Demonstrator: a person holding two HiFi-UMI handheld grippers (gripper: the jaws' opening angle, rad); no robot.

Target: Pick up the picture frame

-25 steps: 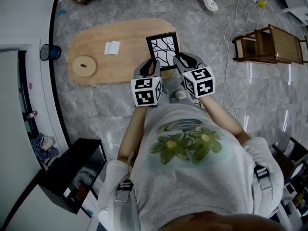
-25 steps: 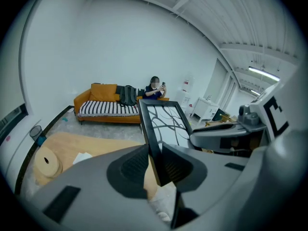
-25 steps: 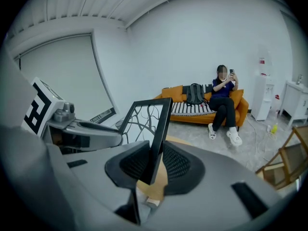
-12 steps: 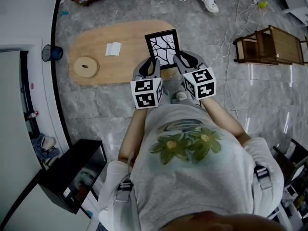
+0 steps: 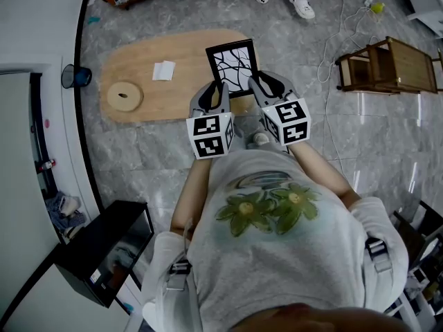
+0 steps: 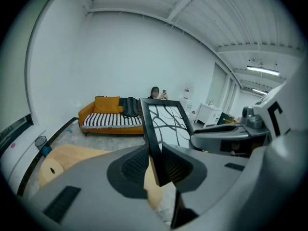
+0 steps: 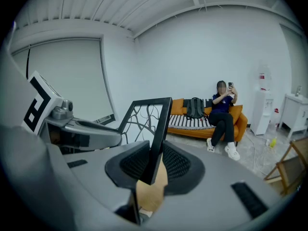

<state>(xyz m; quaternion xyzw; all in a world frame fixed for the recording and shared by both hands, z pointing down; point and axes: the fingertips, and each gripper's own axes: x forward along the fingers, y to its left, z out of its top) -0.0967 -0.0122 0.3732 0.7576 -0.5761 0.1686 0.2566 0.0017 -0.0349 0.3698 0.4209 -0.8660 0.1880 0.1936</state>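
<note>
The picture frame (image 5: 233, 69) has a smooth, matt black moulding around a white print with black branch lines. The left gripper (image 6: 156, 165) and right gripper (image 7: 153, 163) look like matt grey plastic, each with black, finely ribbed pads (image 6: 134, 165). The oval surface (image 5: 138, 92) is pale, smooth wood and bears a white paper slip (image 5: 162, 69). The floor (image 5: 138, 161) is glossy grey marble-look tile. The sofa (image 6: 113, 120) is orange with a striped cloth seat.
</note>
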